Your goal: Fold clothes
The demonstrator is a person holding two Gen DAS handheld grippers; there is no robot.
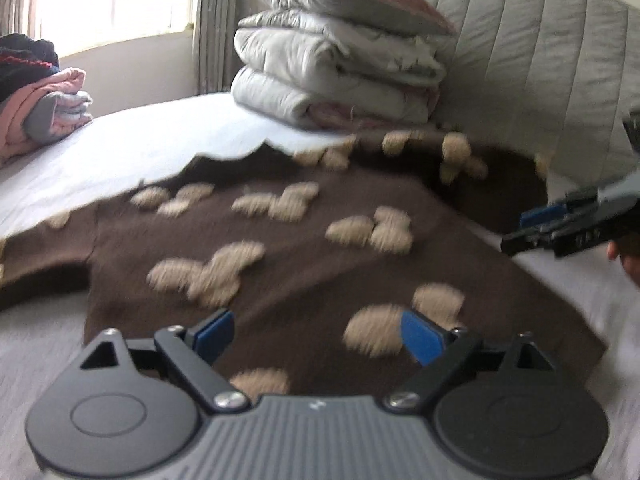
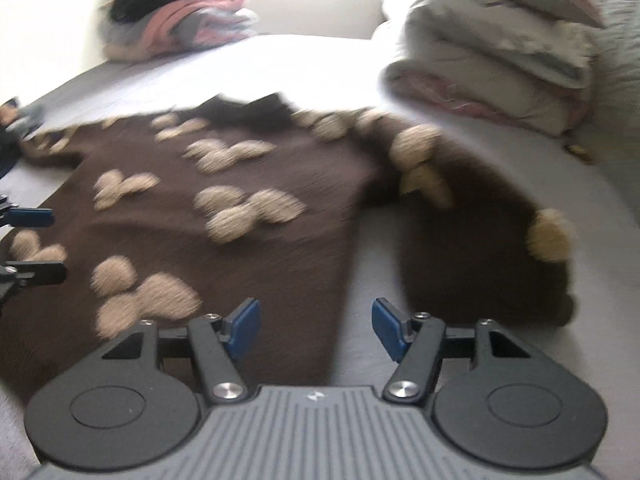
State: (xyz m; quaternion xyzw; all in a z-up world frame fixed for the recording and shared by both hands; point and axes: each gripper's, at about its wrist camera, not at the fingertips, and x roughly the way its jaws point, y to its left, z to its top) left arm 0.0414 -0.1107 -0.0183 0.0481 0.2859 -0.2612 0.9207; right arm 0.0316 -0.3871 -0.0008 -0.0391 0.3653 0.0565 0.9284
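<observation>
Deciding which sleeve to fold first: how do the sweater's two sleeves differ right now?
The right sleeve bends down alongside the sweater body, bunched at the shoulder; the left sleeve stretches flat, straight out sideways. The right lies whole in view; the left runs off frame. Both are brown with beige patches, neither folded in.

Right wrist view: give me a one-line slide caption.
Open right hand-held gripper poised above the hem of a brown sweater spread flat on the bed.

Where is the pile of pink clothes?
In the left wrist view the pink clothes pile sits on the bed at far left, near the window, beyond the brown sweater and left of the folded quilts.
</observation>
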